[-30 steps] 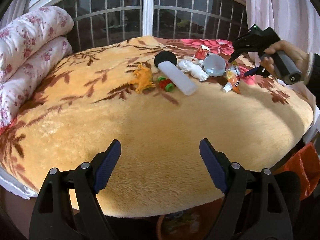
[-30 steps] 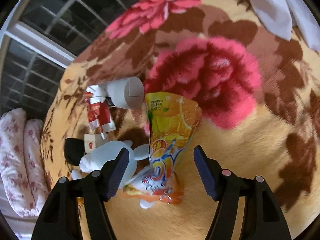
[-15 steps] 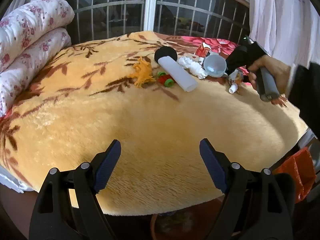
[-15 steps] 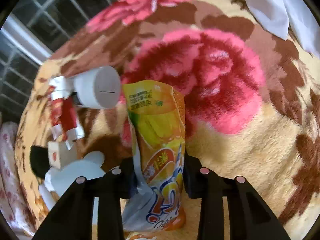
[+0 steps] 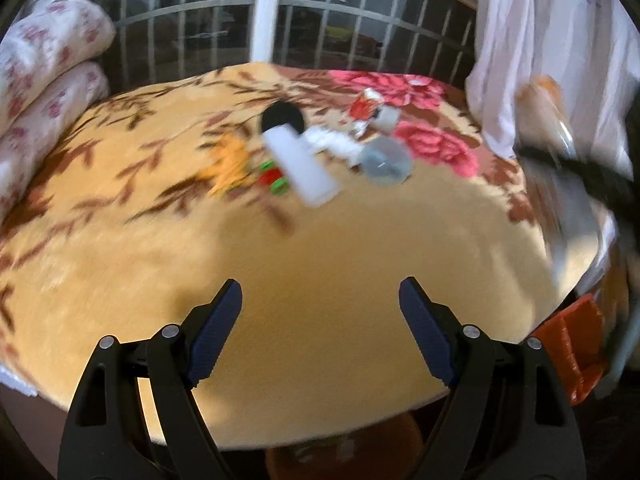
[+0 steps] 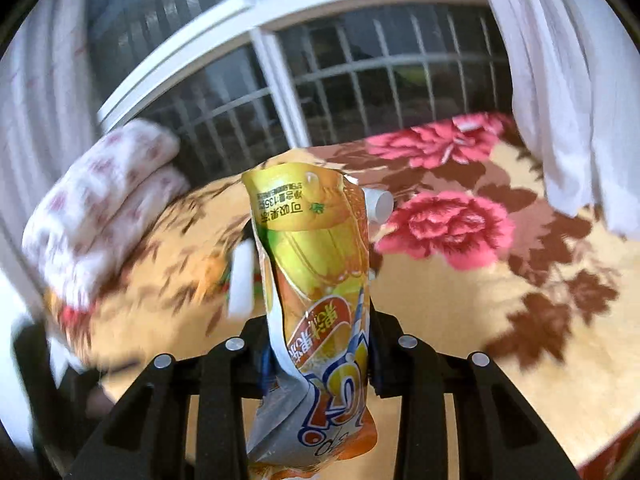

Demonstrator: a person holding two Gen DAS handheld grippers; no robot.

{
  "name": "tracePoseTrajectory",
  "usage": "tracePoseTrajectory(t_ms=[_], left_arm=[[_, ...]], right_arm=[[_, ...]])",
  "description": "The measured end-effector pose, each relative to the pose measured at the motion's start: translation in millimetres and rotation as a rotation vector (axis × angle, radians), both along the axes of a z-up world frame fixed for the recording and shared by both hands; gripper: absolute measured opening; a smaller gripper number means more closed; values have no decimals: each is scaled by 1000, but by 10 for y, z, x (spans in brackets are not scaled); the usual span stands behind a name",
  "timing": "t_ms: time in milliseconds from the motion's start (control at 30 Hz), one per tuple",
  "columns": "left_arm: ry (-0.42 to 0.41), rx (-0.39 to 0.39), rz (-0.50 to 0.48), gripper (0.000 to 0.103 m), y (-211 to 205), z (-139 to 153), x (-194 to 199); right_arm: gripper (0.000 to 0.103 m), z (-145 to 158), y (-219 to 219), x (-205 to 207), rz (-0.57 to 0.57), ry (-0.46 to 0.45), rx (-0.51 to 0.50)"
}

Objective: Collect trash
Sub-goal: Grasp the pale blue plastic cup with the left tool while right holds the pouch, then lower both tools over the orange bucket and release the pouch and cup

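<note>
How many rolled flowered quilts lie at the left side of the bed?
2. The upper quilt lies on the lower quilt, stacked at the left edge beside the window. More may be hidden.

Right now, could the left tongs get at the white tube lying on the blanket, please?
Probably yes. The left tongs hang open and empty over bare blanket, and nothing lies between them and the white tube; only small green-and-red caps sit close beside it.

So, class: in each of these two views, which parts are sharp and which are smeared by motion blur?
Left wrist view: the left gripper is sharp; the trash on the blanket is softly blurred, the right edge badly streaked. Right wrist view: the juice pouch and right gripper are crisp, the background left of them smeared.
</note>
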State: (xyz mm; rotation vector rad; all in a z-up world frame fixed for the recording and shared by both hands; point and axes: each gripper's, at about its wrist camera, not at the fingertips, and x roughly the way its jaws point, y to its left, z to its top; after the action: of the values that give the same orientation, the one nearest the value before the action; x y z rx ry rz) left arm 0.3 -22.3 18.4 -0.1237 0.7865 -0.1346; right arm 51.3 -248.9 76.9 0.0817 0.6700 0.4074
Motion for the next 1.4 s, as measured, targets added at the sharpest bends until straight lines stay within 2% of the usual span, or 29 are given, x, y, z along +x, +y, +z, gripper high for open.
tracePoseTrajectory(t_ms=[133,300,367,567,800,833,867,900,933,967,1033,1200,1300,1400], left_arm=[[24,-59,-17,79,-282,130,458],[112,-211,-4,79,-594,109,1186],[140,-250,10,79,-675,68,1383],[204,-285,87,79,-803,-113,1920],[253,-317,146,79,-796,-333,2291],[256,-314,140,77,-821,-360,2332],[255,-305,132,64,-851,-373,2358],[258,-290,119,37,-882,-387,2382],[266,-275,101,22,-916,-407,2411],[278,-263,89,18,-941,-438,2437],[261,-265,87,12,-940,-420,2412],[210,-228,13,12,-939,-211,2150],[157,-235,-37,12,-864,1,1867],[90,-208,-72,12,-764,253,1483]], right_arm=[[35,-88,-99,-633,4,-84,-57],[35,-269,-257,-1042,-18,-122,-95],[35,-334,-321,-1119,-28,-118,-96],[35,-464,-484,-1150,-37,-81,-45],[35,-513,-491,-1138,-1,-96,5],[35,-525,-481,-1128,4,-91,8],[35,-542,-466,-1114,8,-83,13],[35,-553,-455,-1110,6,-80,16],[35,-564,-447,-1104,6,-76,20],[35,-574,-432,-1096,10,-70,24],[35,-579,-408,-1105,13,-73,25],[35,-527,-318,-1158,26,-91,4],[35,-478,-278,-1184,24,-101,-2],[35,-429,-233,-1198,24,-100,2]])
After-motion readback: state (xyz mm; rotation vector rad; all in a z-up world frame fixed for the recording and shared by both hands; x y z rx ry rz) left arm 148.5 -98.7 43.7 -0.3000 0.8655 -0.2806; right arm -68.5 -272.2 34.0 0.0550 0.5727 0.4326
